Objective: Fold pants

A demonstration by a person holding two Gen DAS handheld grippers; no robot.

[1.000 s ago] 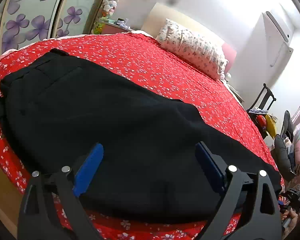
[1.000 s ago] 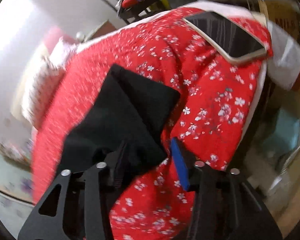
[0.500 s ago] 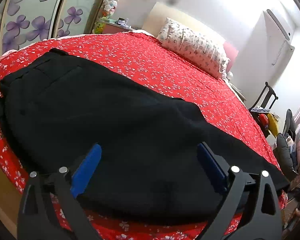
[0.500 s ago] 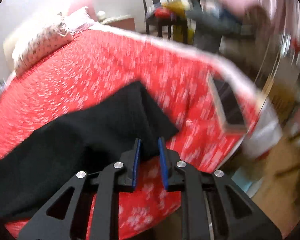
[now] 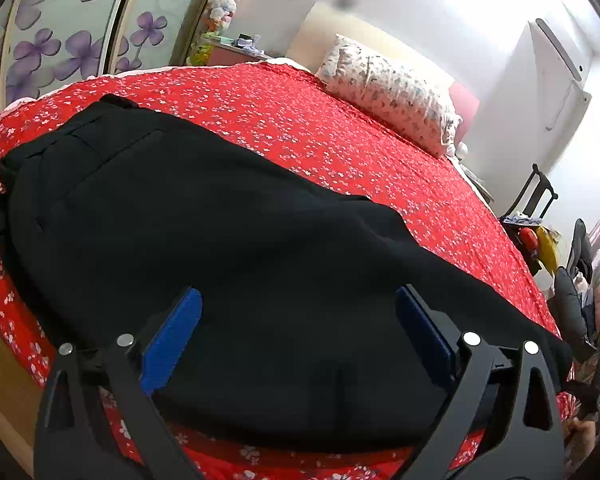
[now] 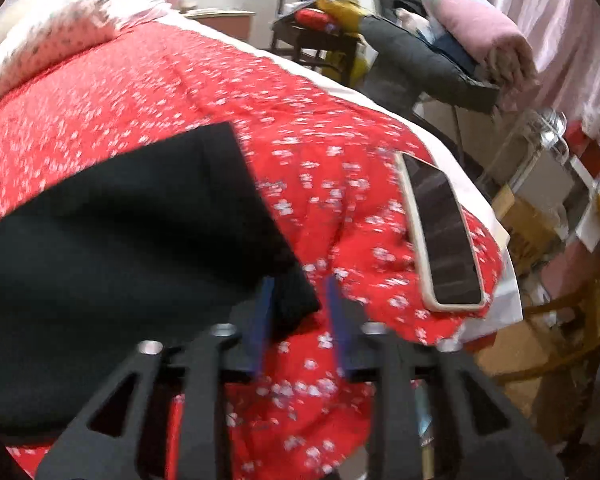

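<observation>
Right gripper loosened at pants cuff; left gripper idle, fingers wide apart.

Half a second ago the right fingers were nearly together at the hem corner; now they stand partly apart with the corner of the black pants between them, not visibly pinched, so cannot tell if the cloth is gripped at all. Judged: hem either just let go or being re-taken, fold not begun. Left view barely changed over the last second: pants lie flat and full length on the red bedspread, waistband at the far left end, left gripper over the near edge holding nothing. Phone lies on the bedspread right of the cuff, apart from the pants. No containers tied to the task; a clear jar stands off the bed beyond the phone, contents not readable.
</observation>
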